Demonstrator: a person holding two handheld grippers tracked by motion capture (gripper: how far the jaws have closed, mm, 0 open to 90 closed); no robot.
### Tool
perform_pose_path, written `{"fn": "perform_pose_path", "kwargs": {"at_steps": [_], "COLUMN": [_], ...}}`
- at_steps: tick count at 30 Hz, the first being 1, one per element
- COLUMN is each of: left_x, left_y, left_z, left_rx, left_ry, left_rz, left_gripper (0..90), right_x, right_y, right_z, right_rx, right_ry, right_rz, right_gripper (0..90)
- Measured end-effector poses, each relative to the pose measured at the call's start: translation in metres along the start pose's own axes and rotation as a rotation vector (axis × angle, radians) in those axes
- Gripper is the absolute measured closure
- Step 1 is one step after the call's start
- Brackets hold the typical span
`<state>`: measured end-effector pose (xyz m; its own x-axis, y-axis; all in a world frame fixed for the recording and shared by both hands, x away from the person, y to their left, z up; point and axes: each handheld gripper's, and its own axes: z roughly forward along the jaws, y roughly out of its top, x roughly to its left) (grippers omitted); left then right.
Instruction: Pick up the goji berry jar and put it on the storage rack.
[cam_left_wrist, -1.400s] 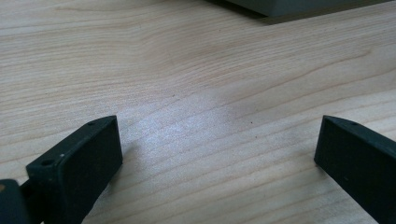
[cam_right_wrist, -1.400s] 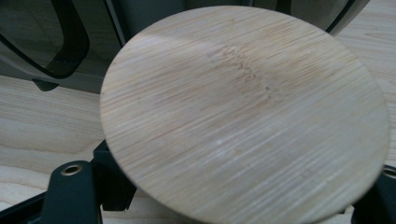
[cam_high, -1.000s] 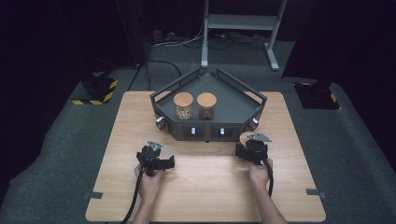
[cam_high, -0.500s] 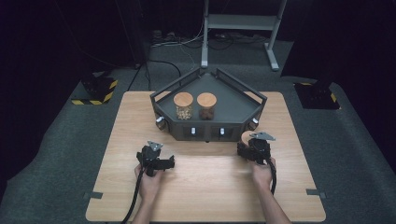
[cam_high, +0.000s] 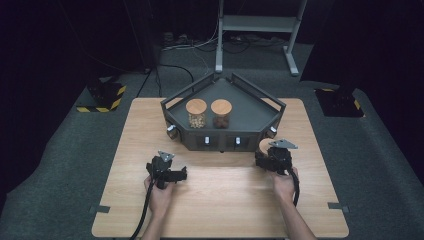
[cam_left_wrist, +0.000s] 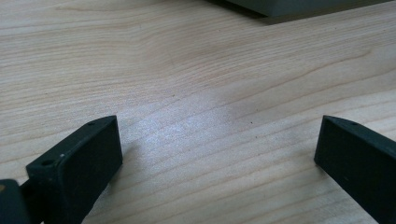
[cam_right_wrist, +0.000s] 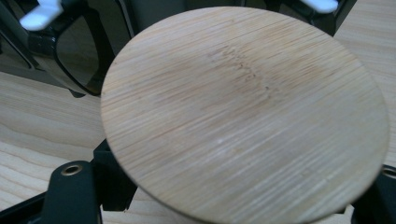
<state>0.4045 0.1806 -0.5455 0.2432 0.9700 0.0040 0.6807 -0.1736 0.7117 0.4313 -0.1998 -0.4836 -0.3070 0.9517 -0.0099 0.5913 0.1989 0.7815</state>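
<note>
A round wooden lid (cam_right_wrist: 243, 116) sits between the jaws of my right gripper (cam_right_wrist: 229, 186), which is shut on it; whatever is under the lid is hidden. From above, the lid (cam_high: 263, 145) pokes out at the left of the right gripper (cam_high: 266, 157), just in front of the dark tray (cam_high: 260, 97). Two wooden-lidded glass jars stand in the tray, one with light contents (cam_high: 196, 113) and one with dark contents (cam_high: 221, 113). My left gripper (cam_high: 176, 175) rests low over bare table, open, nothing between its jaws (cam_left_wrist: 217, 154).
The wooden table (cam_high: 225, 210) stands on grey carpet. The five-sided tray has white knobs (cam_high: 237, 141) along its front wall. A metal stand (cam_high: 260, 22) and cables lie beyond the table, with yellow-black striped blocks (cam_high: 102, 97) on the floor at left.
</note>
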Motion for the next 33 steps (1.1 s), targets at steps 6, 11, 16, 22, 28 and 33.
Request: {"fn": "perform_pose_path", "kwargs": {"at_steps": [6,11,16,22,28,33], "left_x": [0.000,0.000,0.000,0.000,0.000,0.000], "left_y": [0.000,0.000,0.000,0.000,0.000,0.000], "left_z": [0.000,0.000,0.000,0.000,0.000,0.000], "left_rx": [0.000,0.000,0.000,0.000,0.000,0.000], "left_ry": [0.000,0.000,0.000,0.000,0.000,0.000], "left_rz": [0.000,0.000,0.000,0.000,0.000,0.000], "left_gripper": [0.9,0.9,0.9,0.9,0.9,0.9], "right_x": [0.000,0.001,0.002,0.003,0.004,0.004], "right_y": [0.006,0.009,0.014,0.019,0.025,0.031], "right_z": [-0.007,-0.011,-0.016,-0.022,-0.028,-0.034], "right_rx": [-0.009,-0.013,-0.022,-0.035,-0.043,-0.052], "right_ry": [0.007,0.018,0.040,0.058,0.068,0.081], "right_rz": [0.004,-0.007,-0.006,-0.014,-0.025,-0.029], "right_gripper": [25.6,25.6,25.6,25.6,25.6,25.6]}}
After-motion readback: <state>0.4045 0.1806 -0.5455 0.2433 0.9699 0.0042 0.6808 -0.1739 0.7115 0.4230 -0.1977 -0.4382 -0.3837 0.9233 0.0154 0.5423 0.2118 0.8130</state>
